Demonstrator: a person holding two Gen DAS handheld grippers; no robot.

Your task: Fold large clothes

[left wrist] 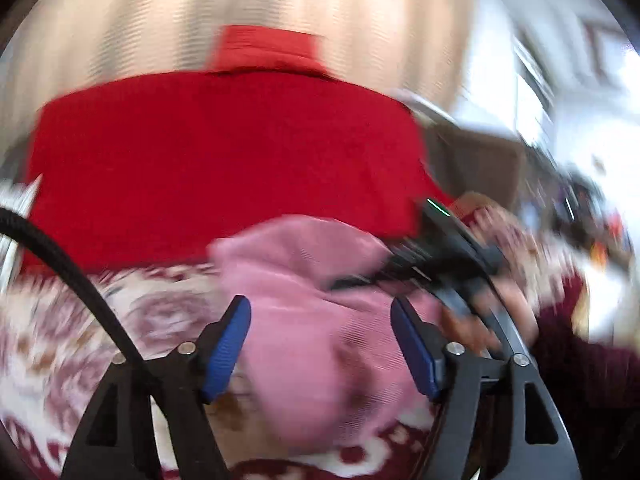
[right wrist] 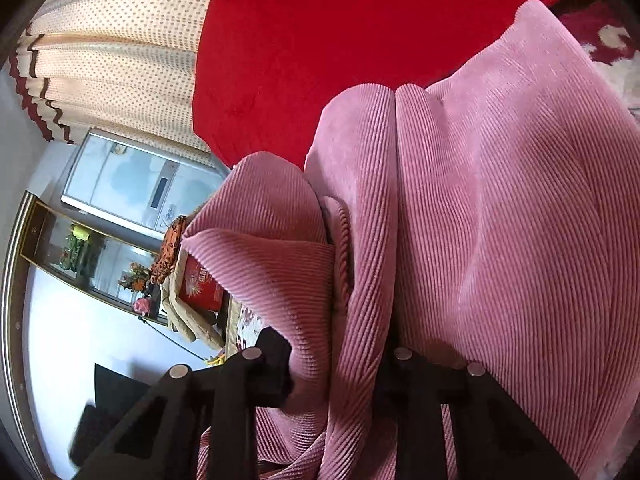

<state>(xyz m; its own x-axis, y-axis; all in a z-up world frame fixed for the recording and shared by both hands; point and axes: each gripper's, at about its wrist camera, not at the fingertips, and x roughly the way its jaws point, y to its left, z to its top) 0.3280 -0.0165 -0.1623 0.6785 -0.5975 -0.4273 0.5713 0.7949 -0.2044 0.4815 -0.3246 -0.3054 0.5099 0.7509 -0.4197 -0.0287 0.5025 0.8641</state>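
Observation:
A pink corduroy garment (left wrist: pixel 304 320) lies bunched on a red-and-white patterned cover (left wrist: pixel 80 340), in front of a red blanket (left wrist: pixel 224 152). My left gripper (left wrist: pixel 320 340) is open with its blue pads apart over the pink cloth and holds nothing. The left wrist view is blurred. My right gripper (left wrist: pixel 432 256) shows there at the cloth's right edge. In the right wrist view the pink garment (right wrist: pixel 480 200) hangs in folds and fills the frame; my right gripper (right wrist: pixel 340 344) is shut on a fold of it, its fingertips buried in the cloth.
A dotted cream curtain (right wrist: pixel 120 60) hangs behind the red blanket (right wrist: pixel 320 40). A glass cabinet (right wrist: pixel 100 248) and a white appliance (right wrist: pixel 132 180) stand at the side of the room. A black cable (left wrist: pixel 72 276) runs across the left wrist view.

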